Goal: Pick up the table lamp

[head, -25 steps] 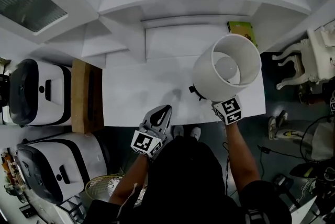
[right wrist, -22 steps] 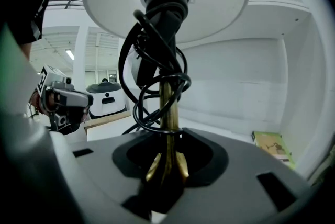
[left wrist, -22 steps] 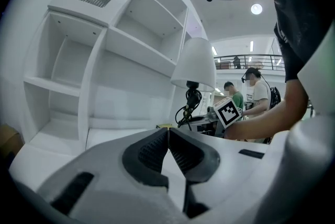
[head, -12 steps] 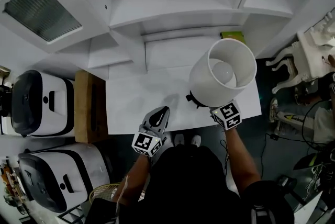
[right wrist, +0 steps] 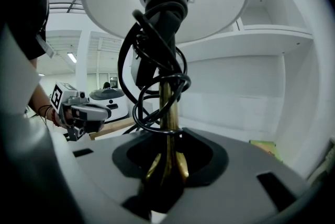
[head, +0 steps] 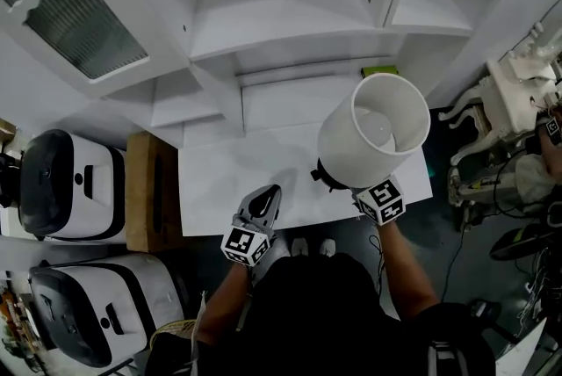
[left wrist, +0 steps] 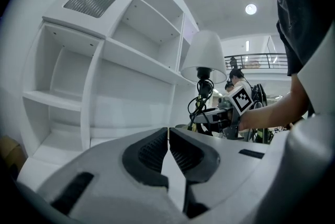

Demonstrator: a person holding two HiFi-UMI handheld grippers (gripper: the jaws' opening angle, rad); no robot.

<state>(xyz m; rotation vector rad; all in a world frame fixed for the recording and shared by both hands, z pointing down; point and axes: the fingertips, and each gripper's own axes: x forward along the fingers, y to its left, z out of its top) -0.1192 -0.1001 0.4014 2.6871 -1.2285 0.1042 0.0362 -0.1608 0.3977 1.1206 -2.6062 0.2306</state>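
Bare white desk stretches left of the lamp at its right end; shelves close off the back, a wooden stand flanks the left, and a green item, possibly a book, lies behind the lamp.

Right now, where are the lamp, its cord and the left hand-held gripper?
lamp [head: 356,146], head view, side of the white shade
cord [right wrist: 152,47], right gripper view, black coils round the stem
left hand-held gripper [head: 274,189], head view, its closed tips

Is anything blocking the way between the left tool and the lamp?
Nothing visible does. Only bare white tabletop lies between the left tool and the table lamp, whose brass stem the right tool grips.
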